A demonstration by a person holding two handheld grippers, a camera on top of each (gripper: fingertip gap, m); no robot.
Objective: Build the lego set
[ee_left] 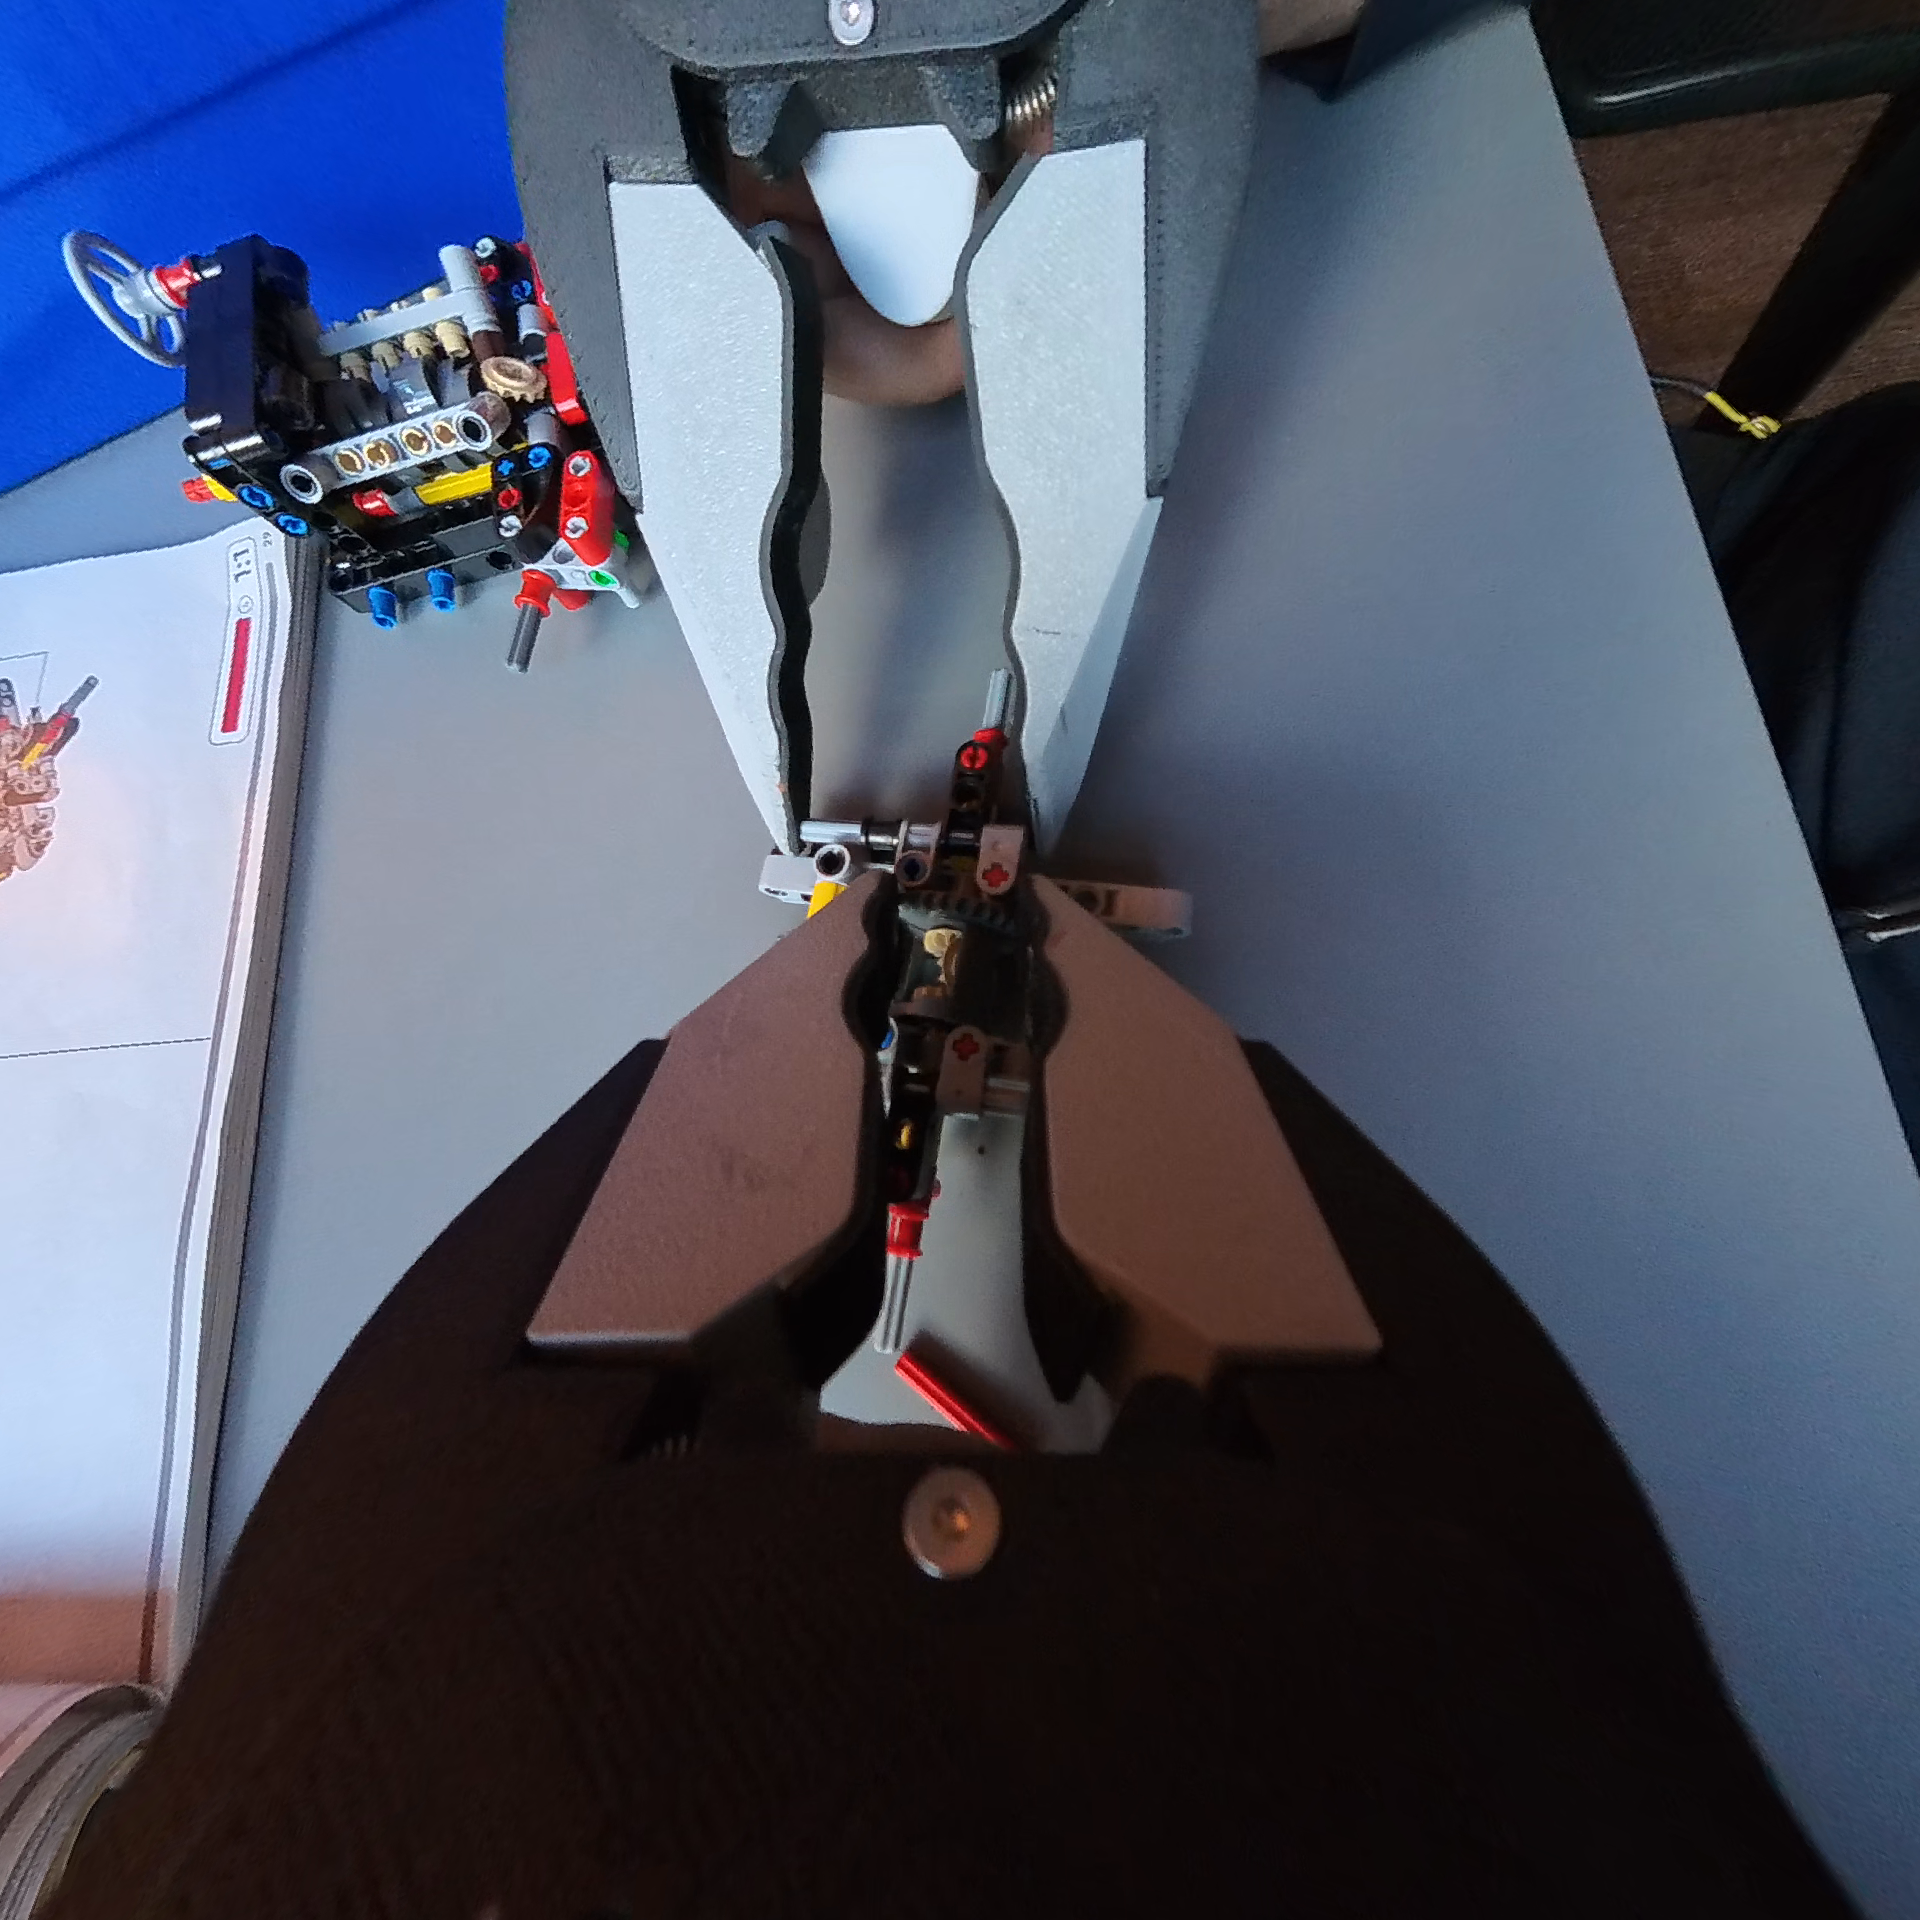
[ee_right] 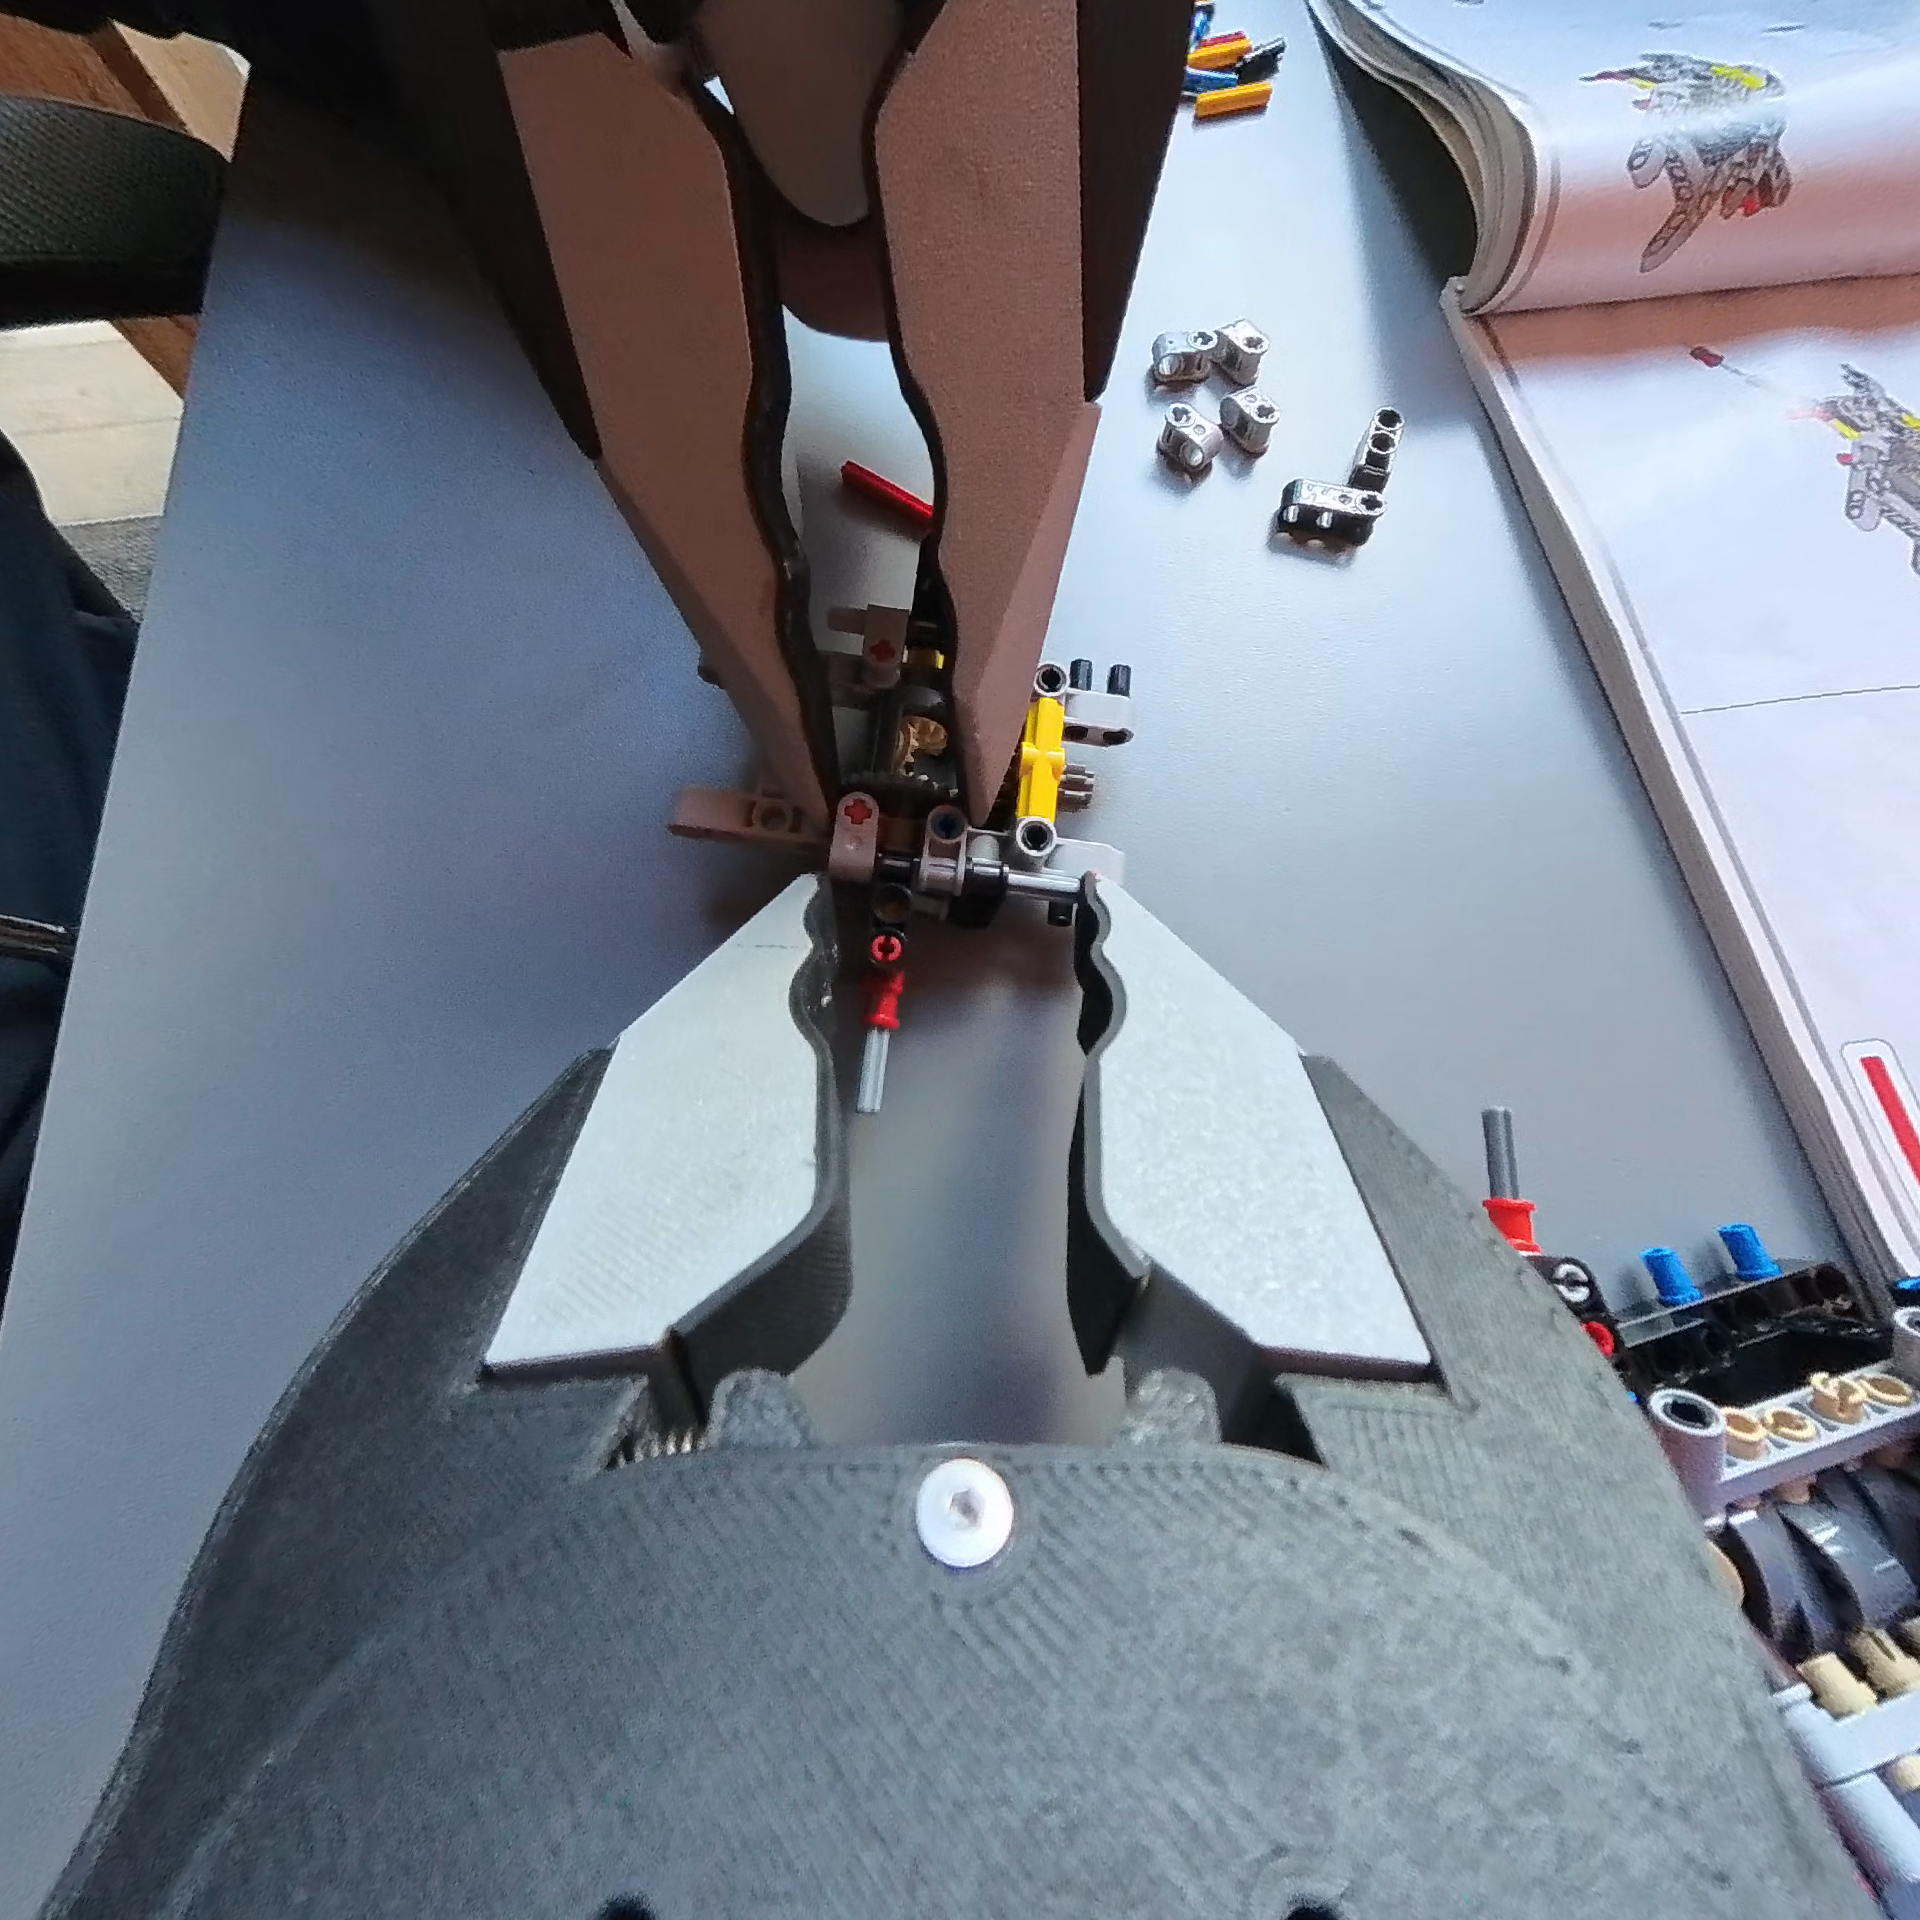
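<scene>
A small brick assembly [ee_left: 956, 966] with gears, black beams and grey connectors rests on the grey table [ee_left: 1403, 935]. My left gripper [ee_left: 951, 894], with brown fingers, is shut on its geared middle. It comes in from the top of the right wrist view [ee_right: 902, 805]. My right gripper [ee_right: 951, 899], with grey fingers, faces it and is closed across the near end of the assembly [ee_right: 940, 862]. One fingertip meets the end of a grey axle [ee_right: 1039, 885]. The other meets the connector beside a black beam. It also shows in the left wrist view [ee_left: 914, 826].
A larger brick model [ee_left: 416, 436] with a grey wheel lies beside an open instruction booklet [ee_left: 114, 883]. Both also show in the right wrist view: the model [ee_right: 1766, 1382] and the booklet [ee_right: 1714, 520]. Loose grey connectors [ee_right: 1210, 400], black connectors [ee_right: 1335, 499] and a red axle [ee_right: 883, 488] lie on the table. Less than 4 cm separates the two grippers' tips.
</scene>
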